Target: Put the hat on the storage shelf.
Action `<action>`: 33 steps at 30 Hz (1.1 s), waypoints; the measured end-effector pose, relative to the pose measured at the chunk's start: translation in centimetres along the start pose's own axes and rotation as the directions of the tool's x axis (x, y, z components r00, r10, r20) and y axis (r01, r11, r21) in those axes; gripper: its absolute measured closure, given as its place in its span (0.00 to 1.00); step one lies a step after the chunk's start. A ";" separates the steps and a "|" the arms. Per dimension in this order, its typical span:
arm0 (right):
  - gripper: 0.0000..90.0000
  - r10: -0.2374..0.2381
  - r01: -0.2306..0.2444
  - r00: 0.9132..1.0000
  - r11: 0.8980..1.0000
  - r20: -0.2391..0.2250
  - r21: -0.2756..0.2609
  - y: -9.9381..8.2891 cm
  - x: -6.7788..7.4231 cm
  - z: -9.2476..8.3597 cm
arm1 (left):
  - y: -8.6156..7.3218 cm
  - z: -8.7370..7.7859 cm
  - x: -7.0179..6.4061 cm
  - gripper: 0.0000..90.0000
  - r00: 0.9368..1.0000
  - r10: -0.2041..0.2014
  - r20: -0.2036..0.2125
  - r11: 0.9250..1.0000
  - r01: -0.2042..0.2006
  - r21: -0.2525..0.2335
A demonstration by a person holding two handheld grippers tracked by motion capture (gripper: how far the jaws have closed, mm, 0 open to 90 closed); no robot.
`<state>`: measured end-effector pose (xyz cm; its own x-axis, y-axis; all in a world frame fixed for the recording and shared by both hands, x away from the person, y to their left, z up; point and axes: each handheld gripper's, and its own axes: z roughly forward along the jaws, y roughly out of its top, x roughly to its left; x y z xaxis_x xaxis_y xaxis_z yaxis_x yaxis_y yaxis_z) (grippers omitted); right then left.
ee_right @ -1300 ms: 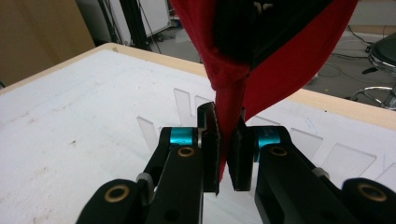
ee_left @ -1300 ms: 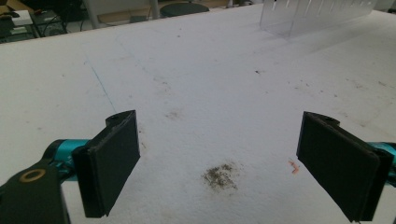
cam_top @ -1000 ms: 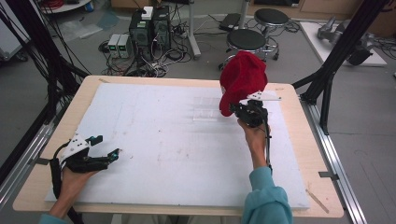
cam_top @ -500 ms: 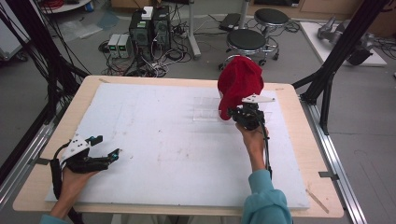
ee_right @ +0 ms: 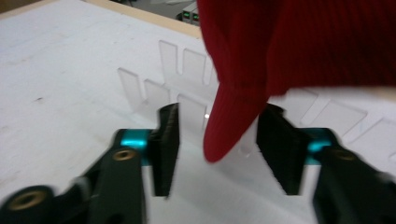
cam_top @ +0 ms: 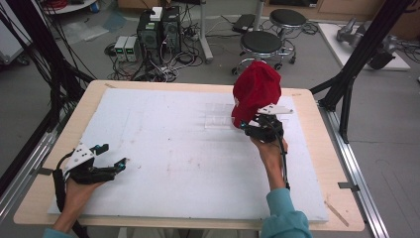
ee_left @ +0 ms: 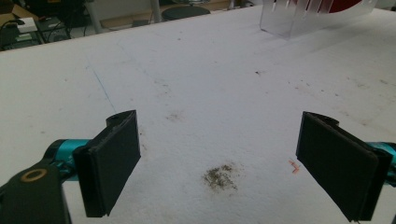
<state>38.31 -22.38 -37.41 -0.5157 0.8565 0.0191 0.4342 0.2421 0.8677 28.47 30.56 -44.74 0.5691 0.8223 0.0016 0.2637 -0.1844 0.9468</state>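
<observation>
The right tool (cam_top: 253, 124) sits at the far right part of the desk (cam_top: 317, 163), its 2 jaws parted and just lately widening, so the grip is released. In the right gripper view the right tool (ee_right: 217, 140) has a tongue of red knitted cloth (ee_right: 233, 121) hanging down between its 2 black pads; a gap shows on the left side of the cloth, while on the right the cloth lies close to the pad and I cannot tell whether they touch.

From the high view the red knitted cloth (cam_top: 256, 91) stands bunched up tall just beyond the tool, over a clear plastic rack (cam_top: 218, 116) whose slotted walls rise from the white foam sheet (cam_top: 188, 163) that covers the desk. The same clear plastic rack (ee_right: 154, 91) appears behind the pads in the right gripper view, and its near corner (ee_left: 299, 18) shows at the top of the left gripper view.

The left tool (cam_top: 111, 158) rests at the near left edge of the sheet, well apart from the cloth. Its jaws stand wide with nothing between them, above a small dark smudge (ee_left: 220, 177) on the foam.
</observation>
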 end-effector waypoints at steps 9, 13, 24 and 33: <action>0.13 0.083 -0.081 0.993 0.996 -0.083 0.028 -0.5 1.1 -5.3 | -0.1 -0.3 0.2 0.16 1.000 -0.021 0.001 1.000 0.021 -0.020; 0.13 0.046 -0.063 0.991 0.989 -0.124 -0.133 -1.1 2.1 -9.8 | -0.1 -0.3 0.2 0.15 1.000 -0.031 -0.004 0.999 0.031 -0.029; 0.12 -0.003 -0.047 0.990 0.932 -0.138 -0.361 -7.5 2.4 -11.9 | -0.2 -0.5 -0.3 0.15 1.000 0.009 -0.013 0.999 -0.010 -0.034; 0.12 0.022 -0.050 0.995 0.955 -0.099 -0.292 -11.1 2.6 -8.2 | -0.3 -0.7 -0.5 0.16 0.999 0.021 -0.025 0.998 -0.023 -0.057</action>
<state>26.09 -26.53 -42.89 -0.5768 0.8122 0.0873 0.2248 0.0551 0.9728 27.52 30.59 -44.80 0.5553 0.8311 0.0299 0.2059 -0.1722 0.9633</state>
